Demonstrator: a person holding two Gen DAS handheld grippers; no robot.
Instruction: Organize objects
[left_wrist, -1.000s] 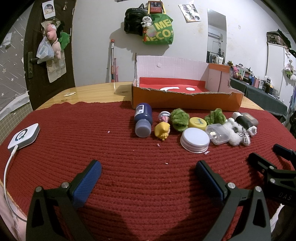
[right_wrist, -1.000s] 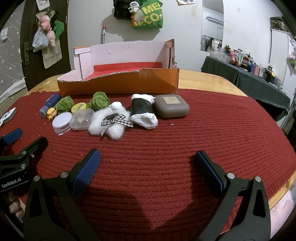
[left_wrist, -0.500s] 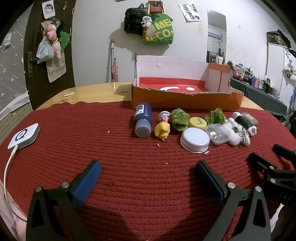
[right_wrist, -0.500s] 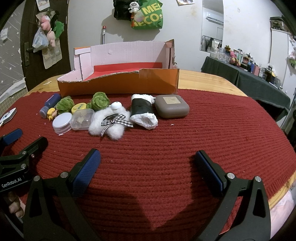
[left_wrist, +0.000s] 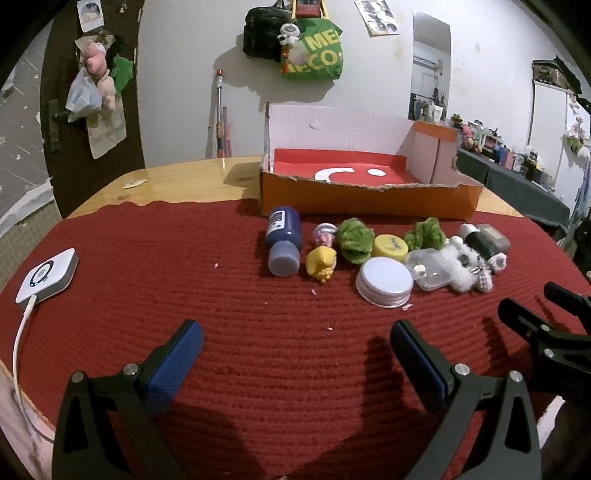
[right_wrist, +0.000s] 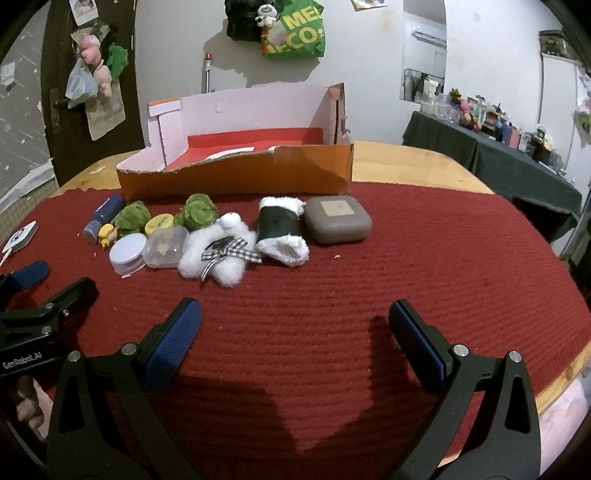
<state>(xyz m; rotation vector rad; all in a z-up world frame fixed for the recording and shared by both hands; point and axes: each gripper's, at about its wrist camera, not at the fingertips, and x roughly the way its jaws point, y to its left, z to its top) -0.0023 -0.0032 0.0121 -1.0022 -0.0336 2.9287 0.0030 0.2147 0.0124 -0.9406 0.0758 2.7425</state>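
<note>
A row of small objects lies on the red knitted mat (left_wrist: 184, 266) in front of an open orange cardboard box (left_wrist: 369, 201): a blue bottle (left_wrist: 283, 240), a yellow toy (left_wrist: 322, 262), two green fuzzy balls (left_wrist: 355, 238), a yellow lid (left_wrist: 389, 246), a white round tin (left_wrist: 384, 281), a clear plastic case (left_wrist: 428, 273), a white fluffy toy with a checked bow (right_wrist: 218, 254), a black-and-white sock roll (right_wrist: 281, 230) and a grey square case (right_wrist: 338, 219). My left gripper (left_wrist: 295, 350) and right gripper (right_wrist: 295, 325) are both open and empty, near the mat's front, short of the row.
A white device with a cable (left_wrist: 48, 277) lies at the mat's left edge. The box (right_wrist: 236, 173) holds only red lining with white marks. A wooden tabletop (left_wrist: 177, 181) shows behind the mat. A dark cluttered side table (right_wrist: 498, 155) stands at the right.
</note>
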